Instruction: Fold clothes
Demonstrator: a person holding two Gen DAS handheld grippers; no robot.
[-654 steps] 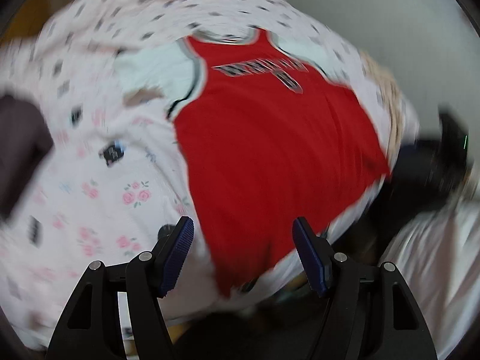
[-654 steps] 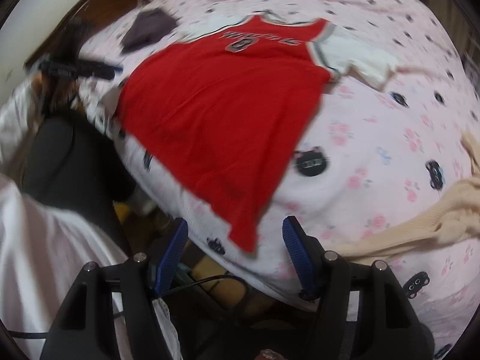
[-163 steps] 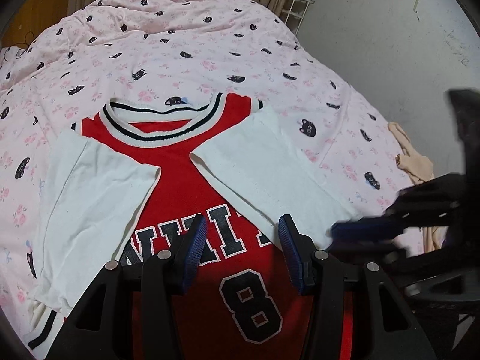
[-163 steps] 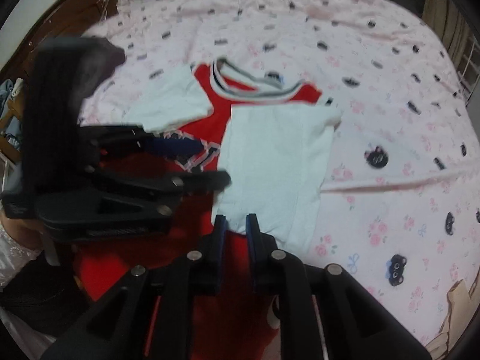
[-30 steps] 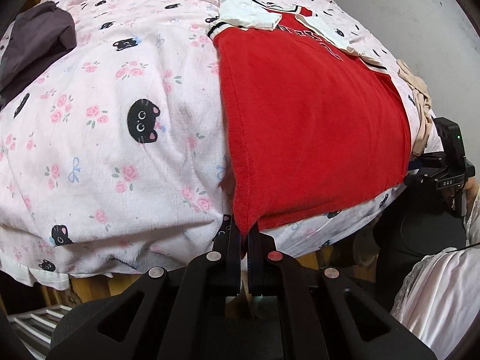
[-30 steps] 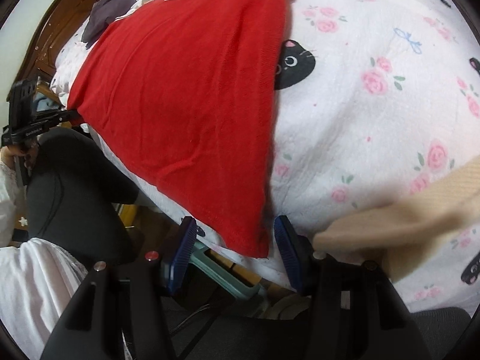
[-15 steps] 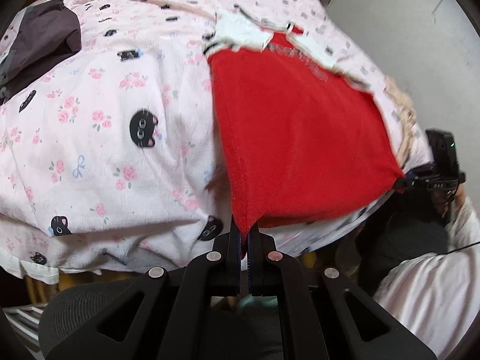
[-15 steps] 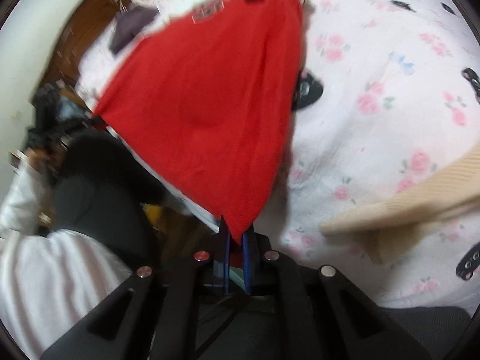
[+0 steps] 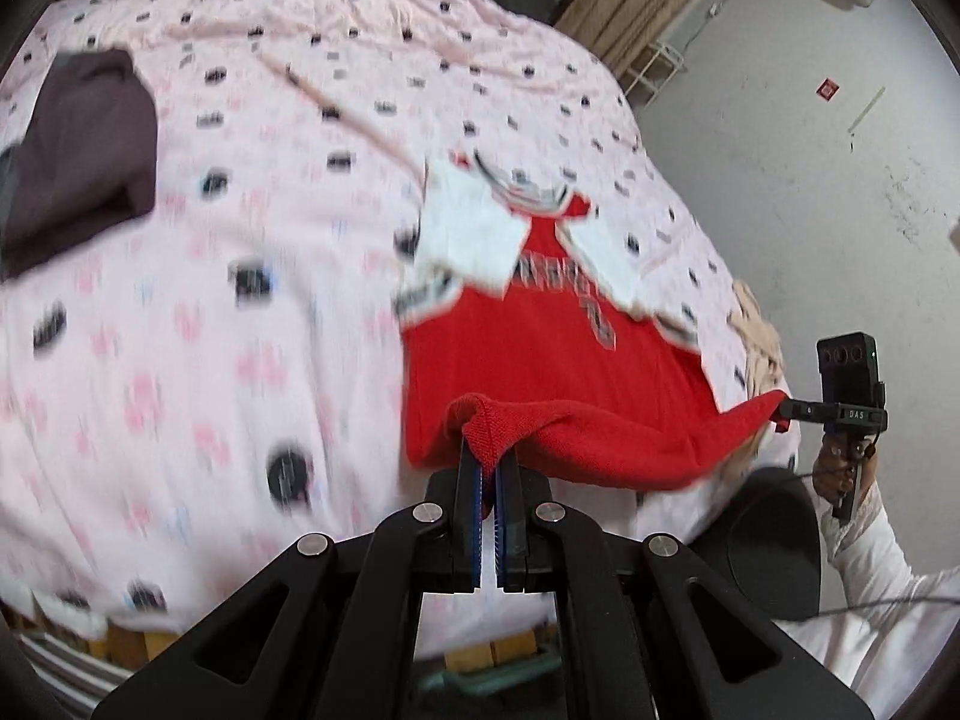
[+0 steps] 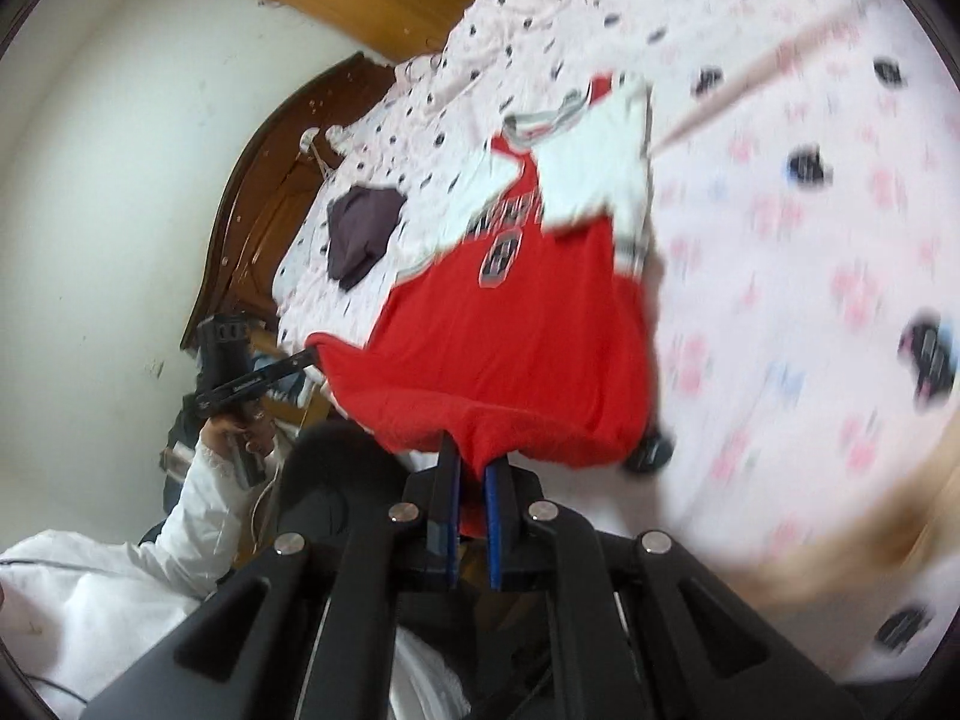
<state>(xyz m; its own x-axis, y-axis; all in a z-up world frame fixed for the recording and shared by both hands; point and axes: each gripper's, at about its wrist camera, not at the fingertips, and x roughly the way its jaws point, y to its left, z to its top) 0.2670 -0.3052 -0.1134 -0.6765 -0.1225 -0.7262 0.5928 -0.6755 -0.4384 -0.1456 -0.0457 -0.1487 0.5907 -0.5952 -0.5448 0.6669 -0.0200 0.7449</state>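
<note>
Two grippers, left gripper (image 9: 487,468) and right gripper (image 10: 472,471), each clamp a hem corner of the jersey (image 9: 540,354); carry both level, probably toward the blurred collar.

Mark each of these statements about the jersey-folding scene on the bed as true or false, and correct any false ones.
1. Each hand-held gripper pinches a bottom corner of the red jersey. True: left hand-held gripper, right hand-held gripper.
2. The white sleeves lie spread out flat to the sides. False: they are folded in over the chest.
3. A dark garment lies on the bedspread, apart from the jersey. True.
4. The bedspread is plain blue. False: it is pink with a dark printed pattern.
</note>
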